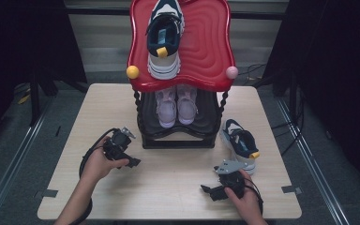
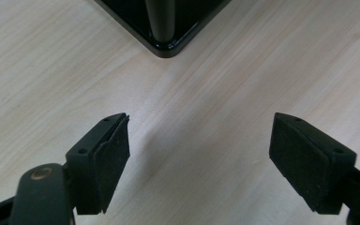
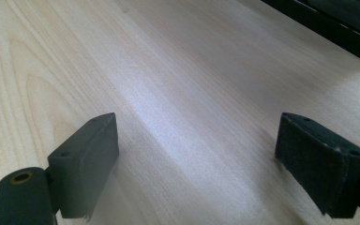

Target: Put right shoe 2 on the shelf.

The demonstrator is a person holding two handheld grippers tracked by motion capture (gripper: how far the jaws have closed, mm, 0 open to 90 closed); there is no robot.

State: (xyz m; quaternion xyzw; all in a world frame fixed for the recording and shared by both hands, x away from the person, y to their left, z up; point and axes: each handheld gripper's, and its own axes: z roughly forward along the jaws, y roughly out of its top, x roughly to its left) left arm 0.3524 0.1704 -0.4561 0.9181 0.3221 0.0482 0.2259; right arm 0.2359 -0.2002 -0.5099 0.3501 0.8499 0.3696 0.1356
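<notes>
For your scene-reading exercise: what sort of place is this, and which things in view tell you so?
Probably a staged recording or test room, not a home. A wooden table stands between black curtains, cables trail on the grey floor, and a red shoe rack holds a sneaker like a prop.

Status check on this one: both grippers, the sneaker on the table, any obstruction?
Left gripper and right gripper open, empty. Navy sneaker on table, untouched, beside shoe rack. Path clear.

A: What lies ahead of the left gripper?
B: Its two black jaws stand wide apart over bare pale wooden table; a glossy black rack corner sits beyond.
</notes>
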